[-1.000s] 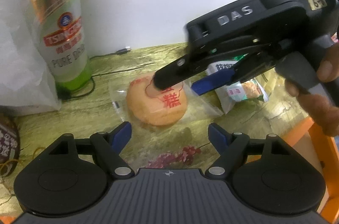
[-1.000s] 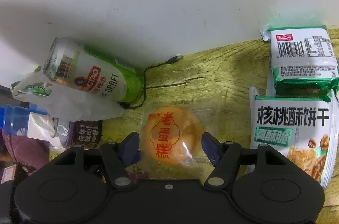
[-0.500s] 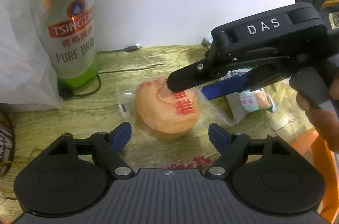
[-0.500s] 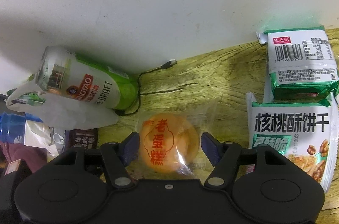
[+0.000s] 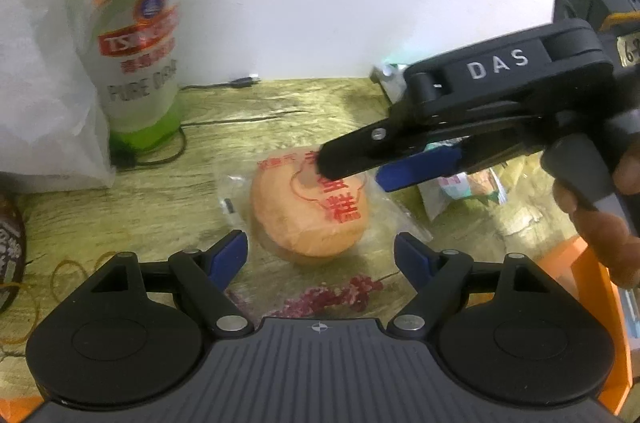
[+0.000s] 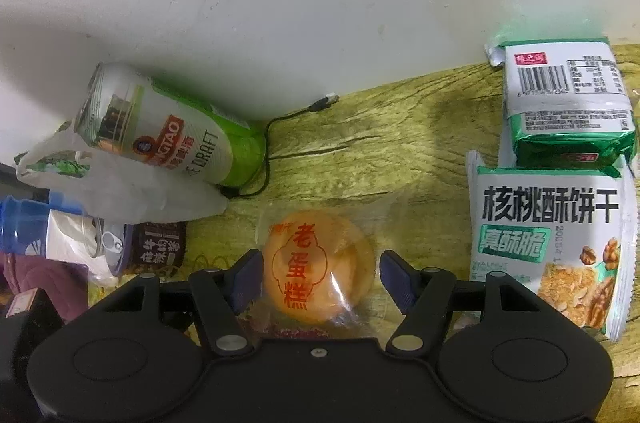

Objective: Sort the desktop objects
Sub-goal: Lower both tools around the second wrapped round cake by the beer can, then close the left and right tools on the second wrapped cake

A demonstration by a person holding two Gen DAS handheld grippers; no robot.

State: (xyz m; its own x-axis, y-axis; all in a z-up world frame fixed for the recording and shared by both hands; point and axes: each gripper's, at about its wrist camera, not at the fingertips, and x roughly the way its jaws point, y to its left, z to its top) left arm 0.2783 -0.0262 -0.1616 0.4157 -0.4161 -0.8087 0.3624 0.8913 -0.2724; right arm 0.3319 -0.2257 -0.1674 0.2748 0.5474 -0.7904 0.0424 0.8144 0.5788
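Two grippers converge on one wrapped round cake [image 5: 308, 203] lying on the counter [image 5: 280, 111]. Right gripper [image 6: 318, 275] straddles it, jaws parted, pads not pressing. Left gripper [image 5: 320, 255] waits unclenched just short of it, farther.

Wood-grain tabletop [image 6: 360, 159] bears wrapped cake [image 6: 318, 271], can [image 6: 172, 139], cable [image 6: 280, 127], seemingly biscuit packs [image 6: 544, 243].

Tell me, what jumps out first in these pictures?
A round orange cake in a clear wrapper with red characters lies mid-table, and both hand-held grippers reach toward it: the right gripper has its blue-tipped jaws on either side of it. A tall green and silver beer can stands by the white wall on the left, and two green and white biscuit packs lie to the right.
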